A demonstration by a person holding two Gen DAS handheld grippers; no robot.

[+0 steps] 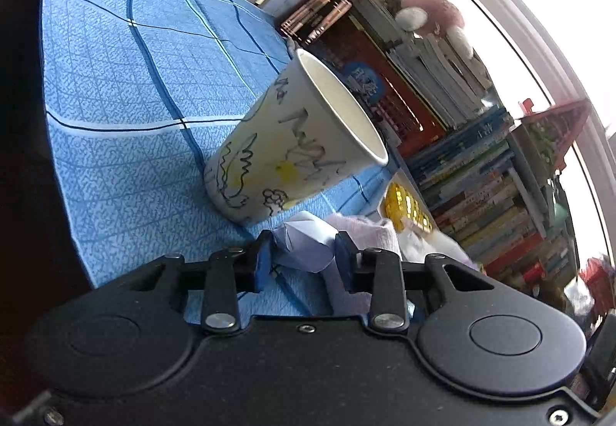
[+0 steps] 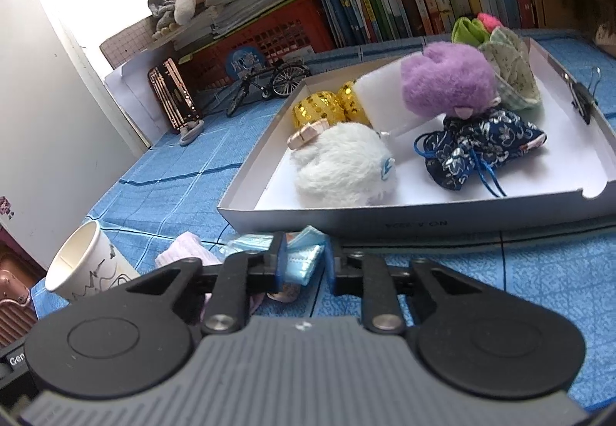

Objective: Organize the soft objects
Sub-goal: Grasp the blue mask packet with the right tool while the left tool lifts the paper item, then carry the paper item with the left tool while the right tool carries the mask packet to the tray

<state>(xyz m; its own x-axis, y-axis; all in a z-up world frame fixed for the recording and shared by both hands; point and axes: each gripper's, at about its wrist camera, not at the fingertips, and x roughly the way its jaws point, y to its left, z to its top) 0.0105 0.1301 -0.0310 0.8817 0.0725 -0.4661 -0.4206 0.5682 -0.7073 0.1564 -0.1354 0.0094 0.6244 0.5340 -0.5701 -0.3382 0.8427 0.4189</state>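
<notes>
Currently, the left gripper [image 1: 304, 253] is clenched on a pale lavender folded cloth [image 1: 304, 243], its blue pads [image 1: 262, 264] pressing both sides of the fabric just above the blue checked tablecloth [image 1: 127, 87]. A scribbled paper cup [image 1: 292, 141] stands just beyond the cloth, and the view is rolled, so the cup appears tilted. To its right, book stacks [image 1: 473, 172] line the far edge.

In the right wrist view, the paper cup [image 2: 84, 268] stands at far left, with the lavender cloth [image 2: 184, 253] beside it. The right gripper [image 2: 302, 260] is clenched on a folded light-blue face mask [image 2: 304, 256], held just in front of the white cardboard tray [image 2: 385, 226]. The tray holds, left to right, gold sequined items [image 2: 323, 108], a white plush [image 2: 342, 172], a purple plush [image 2: 446, 83], and a navy patterned pouch [image 2: 481, 141].
</notes>
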